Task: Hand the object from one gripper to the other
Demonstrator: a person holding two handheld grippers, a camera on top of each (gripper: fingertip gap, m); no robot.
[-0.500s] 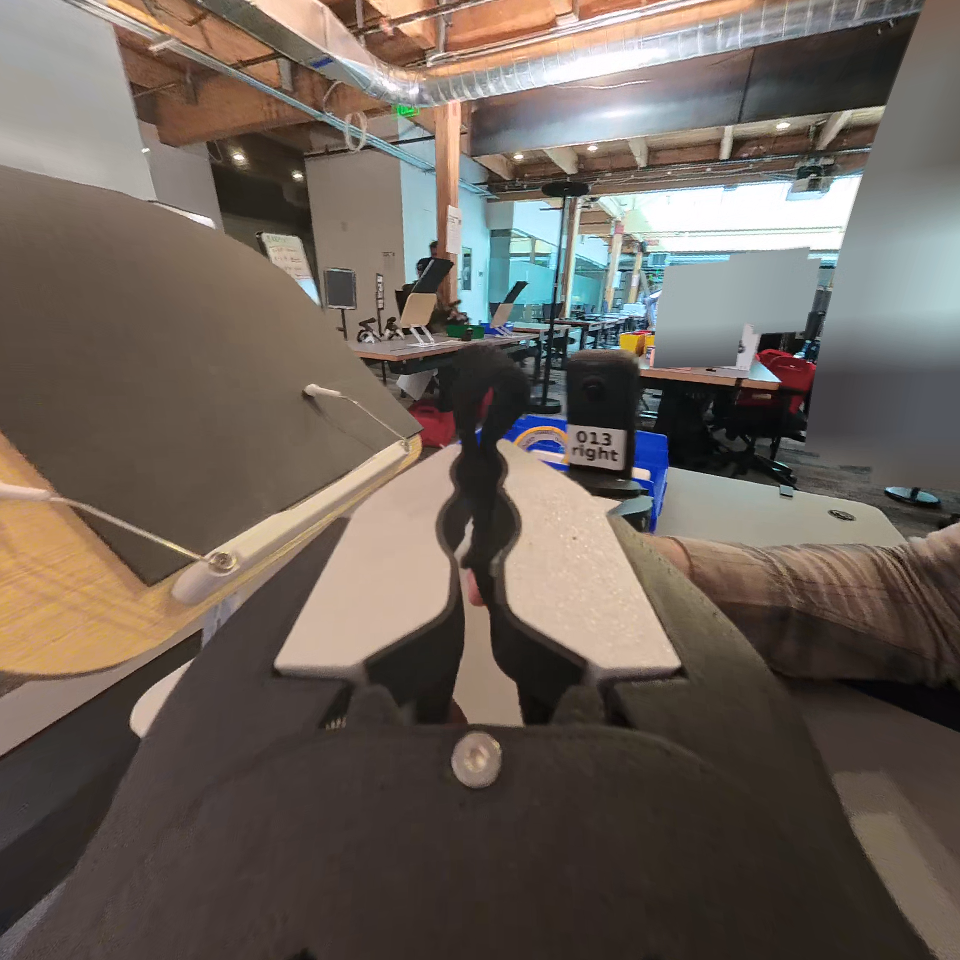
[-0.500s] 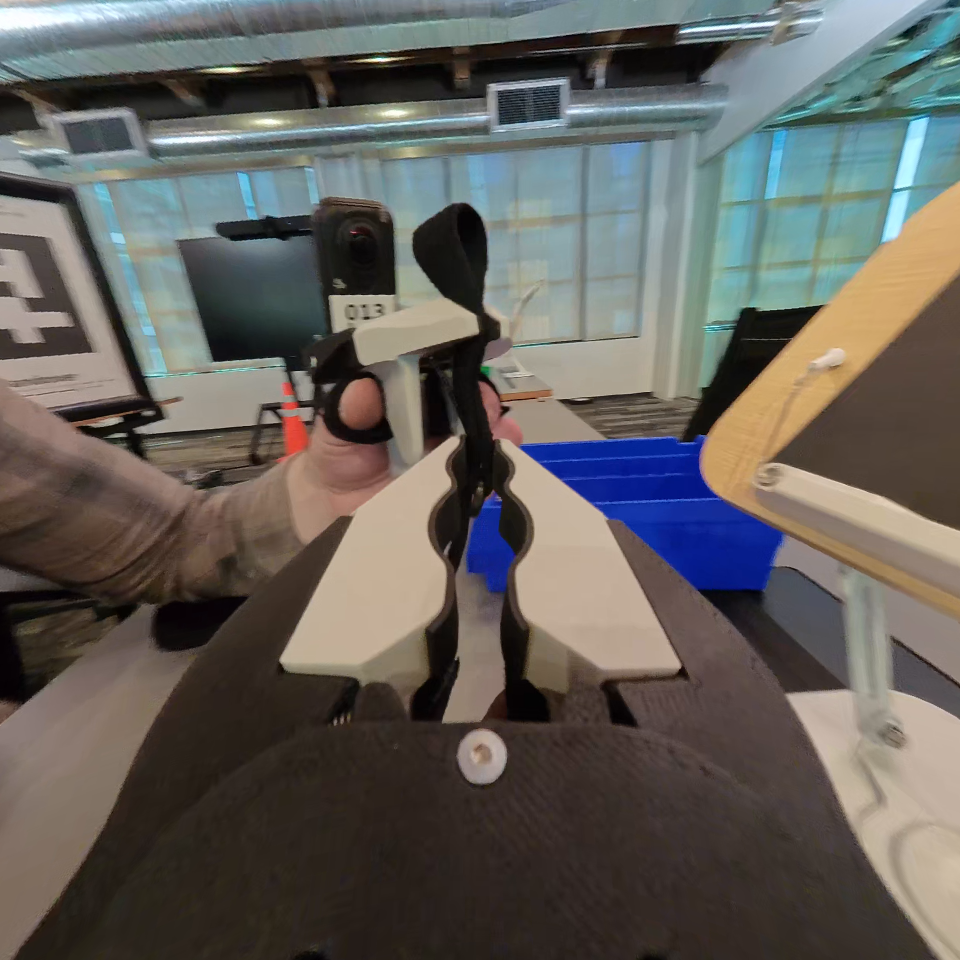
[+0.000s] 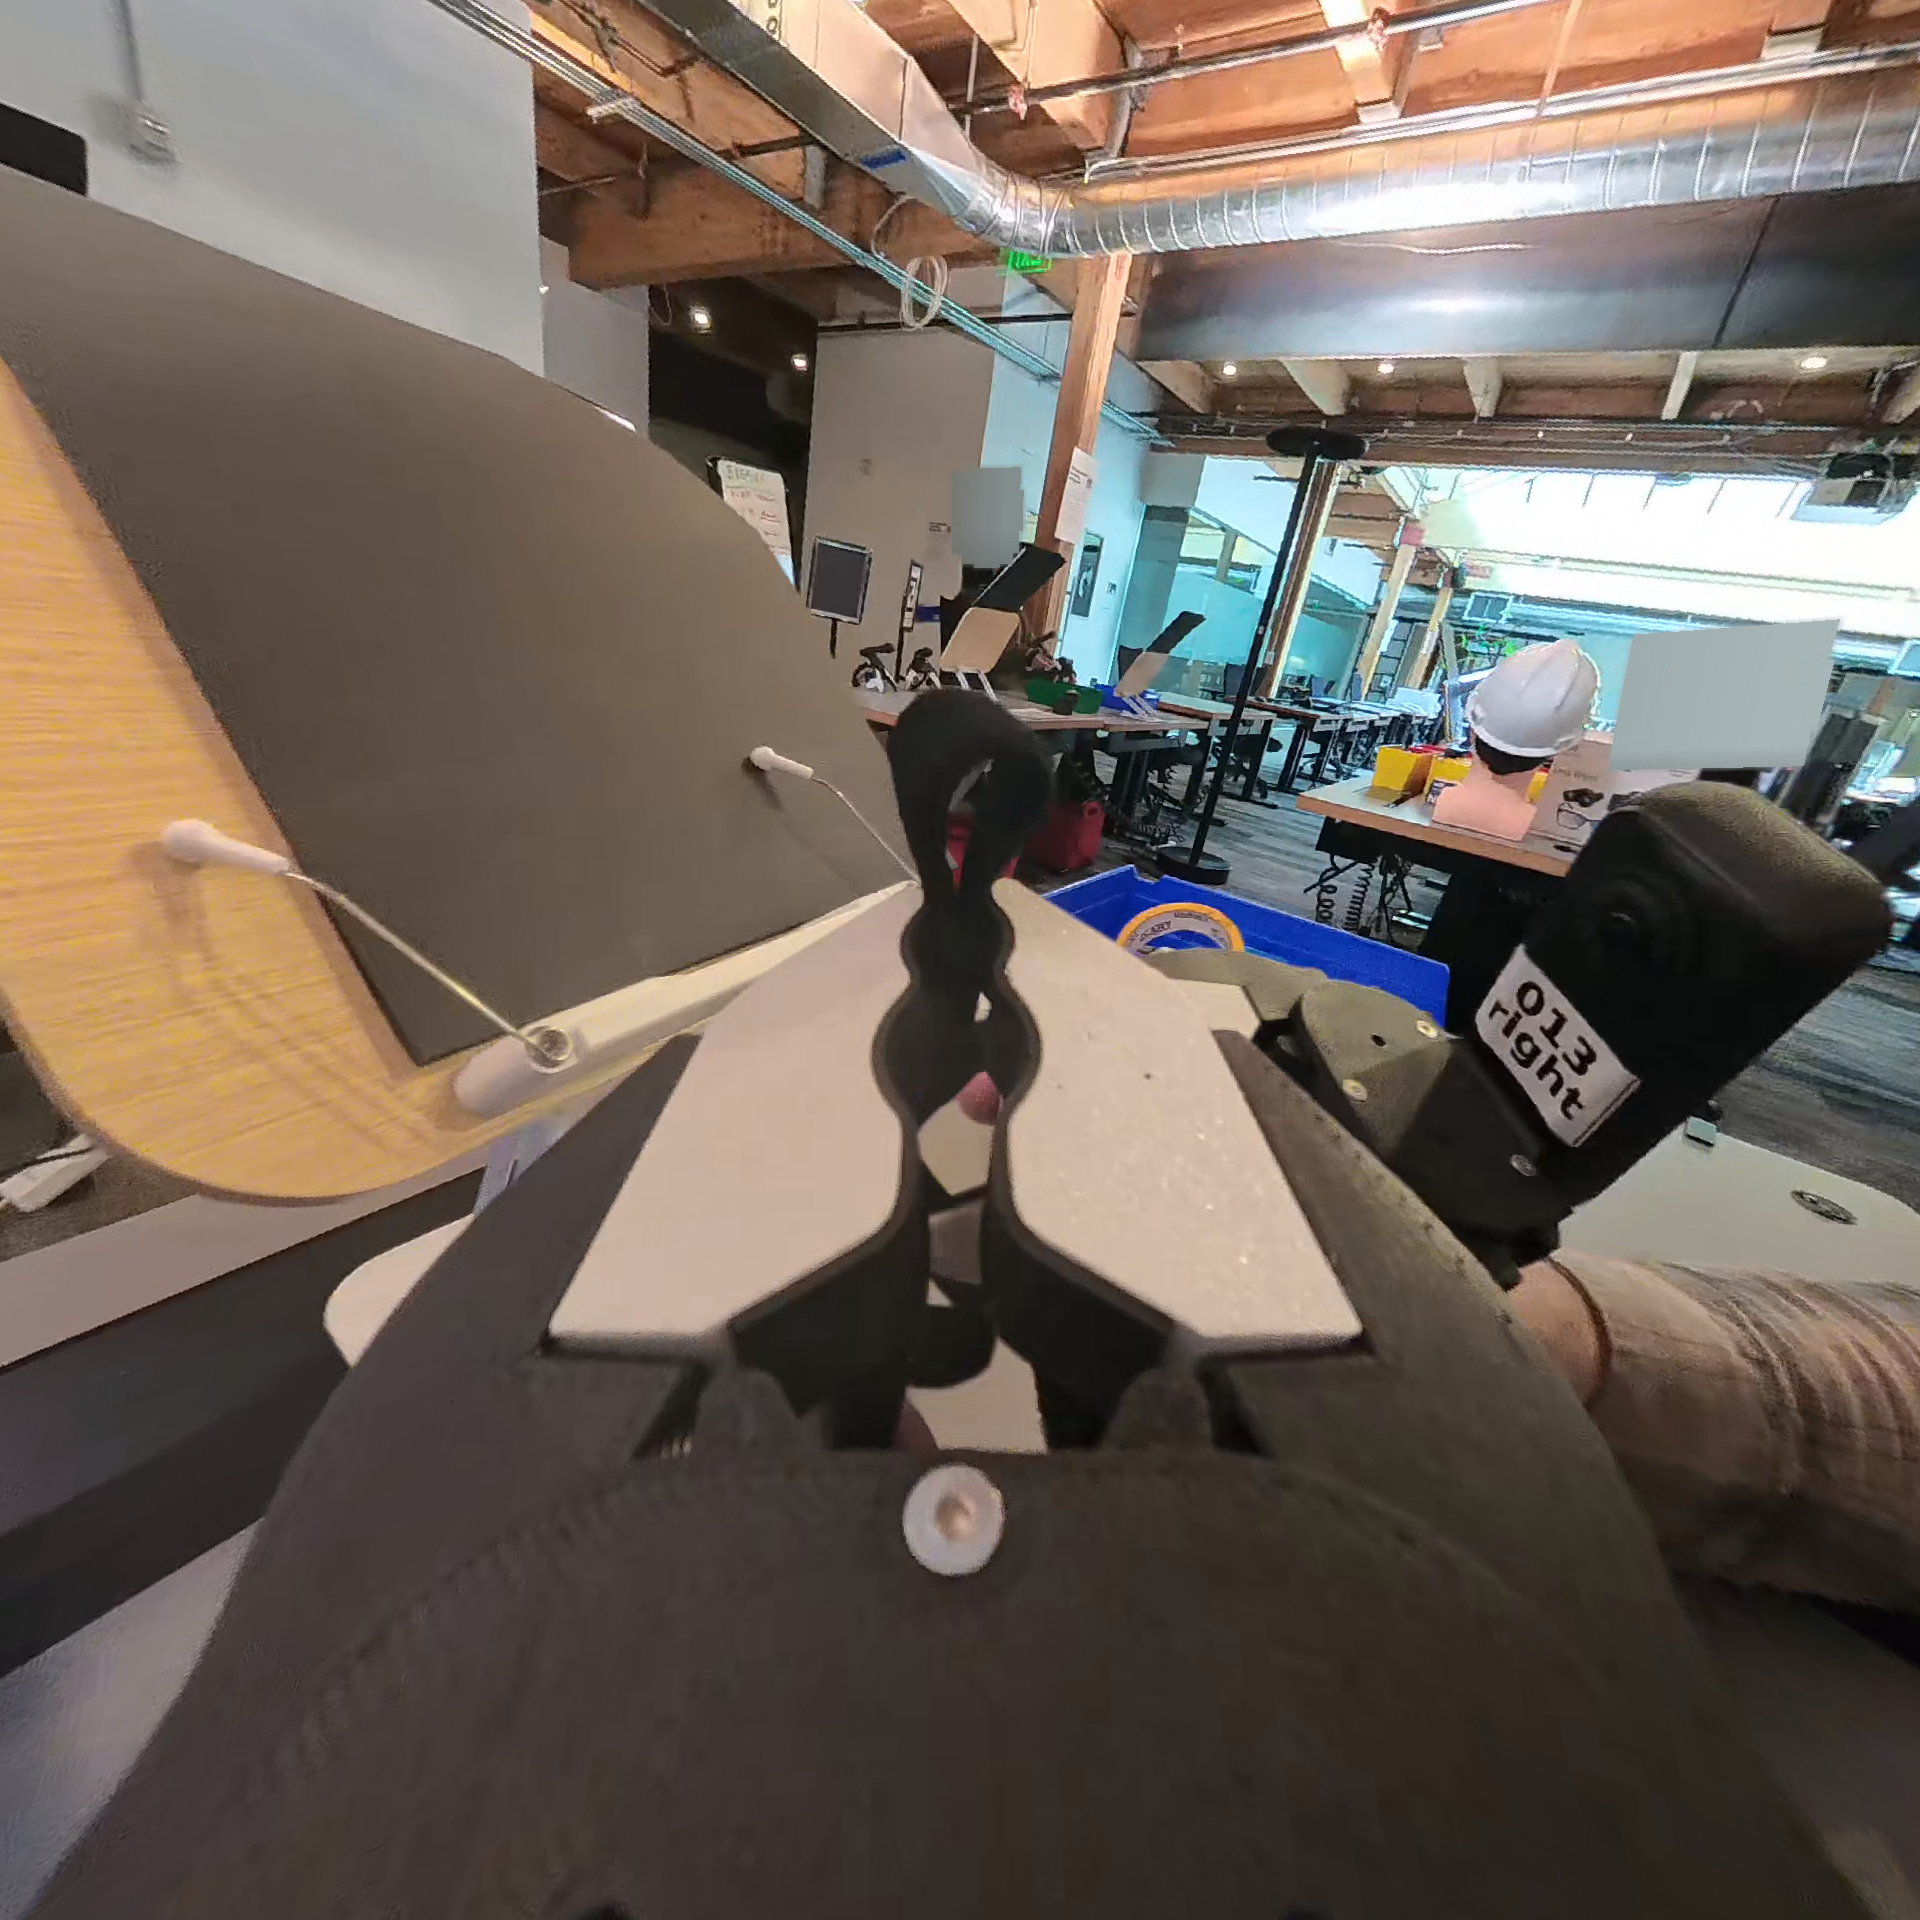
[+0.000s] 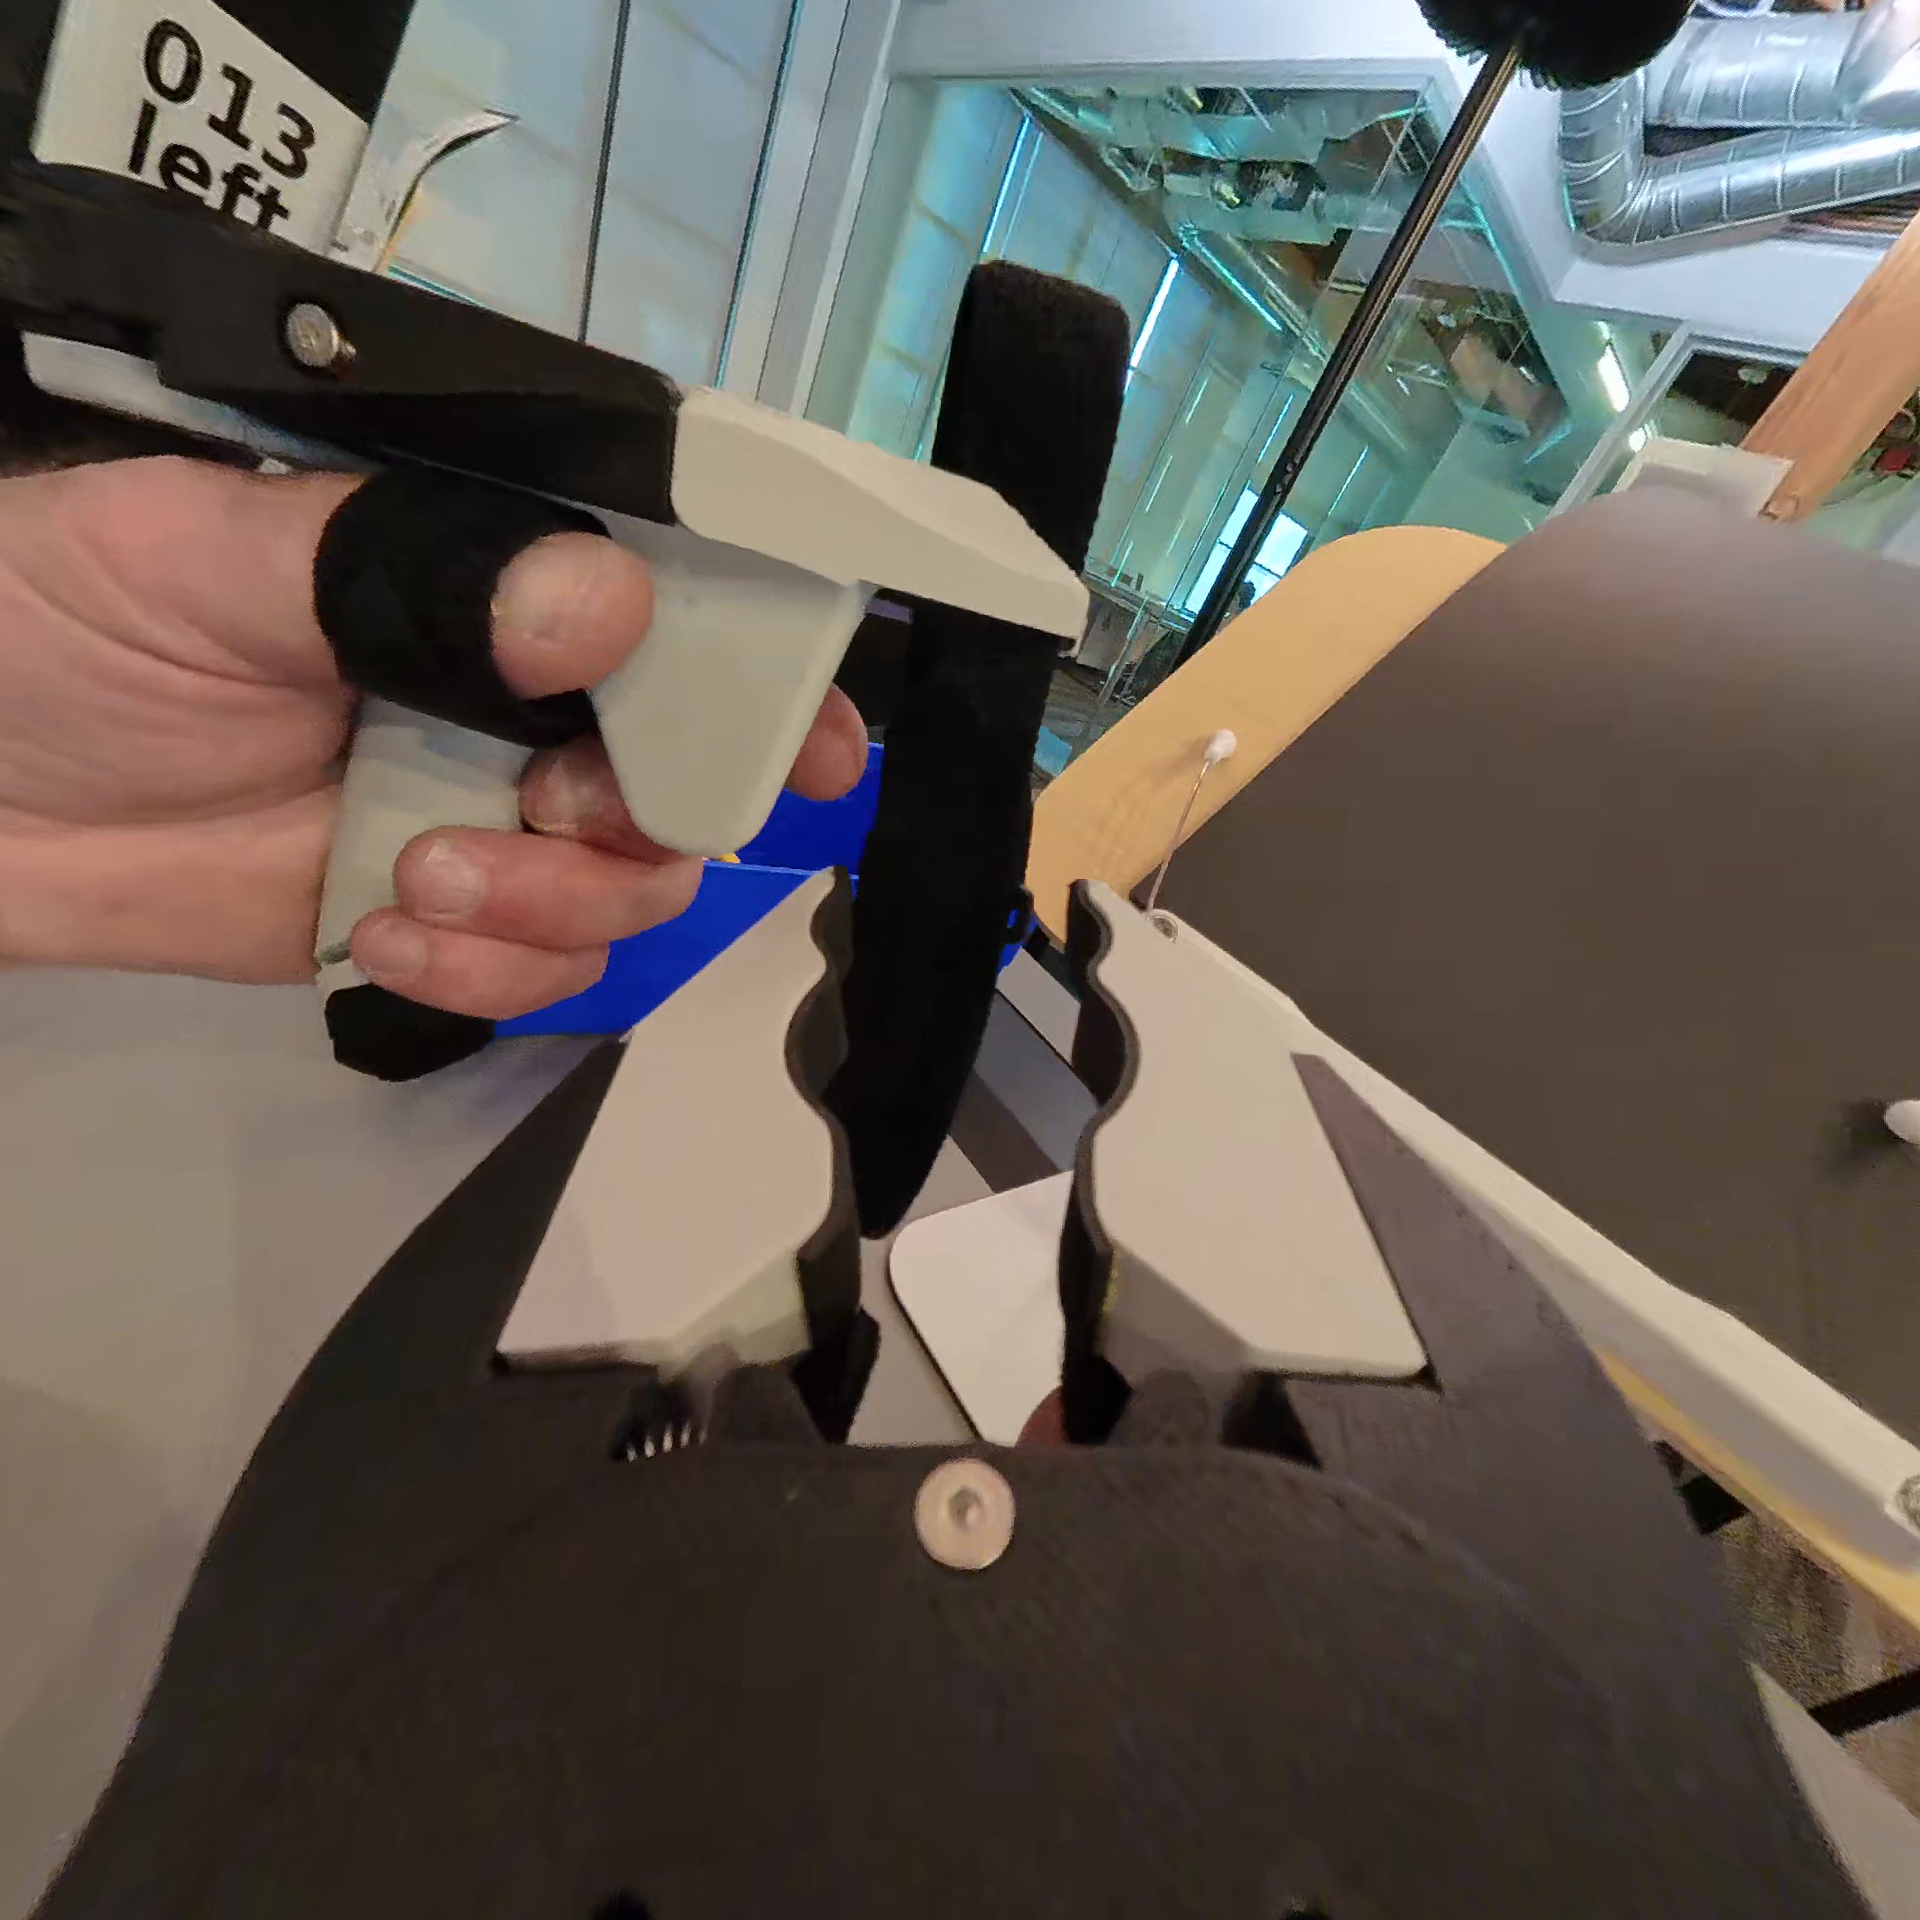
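In the right wrist view, the right gripper (image 4: 961,1049) is standing with its jaws spread apart, where half a second ago they were pressed together on the black strap (image 4: 956,852); the strap is now hanging loose in the gap, brushing the left finger's dark pad (image 4: 821,1049) and well clear of the other. That release is the change that matters: the strap's weight is now being carried entirely by the left gripper (image 3: 956,997), which in its own view is pinching the strap tight between its wavy pads, with a loop of the fabric bulging up above the fingertips. Seen from the right wrist, the same left gripper is reaching in from the upper left, its pale finger (image 4: 862,520) crossing in front of the strap, and the person's hand (image 4: 260,717) is squeezing its trigger. The strap is being held in the air, not resting on anything. Judging from this, the handover is all but done, and the right gripper only needs to draw back without snagging the dangling end. Farther off, a blue bin (image 3: 1299,945) is sitting on the grey table (image 4: 156,1195), and a tilted wood-edged board (image 3: 416,665) is leaning beside it.
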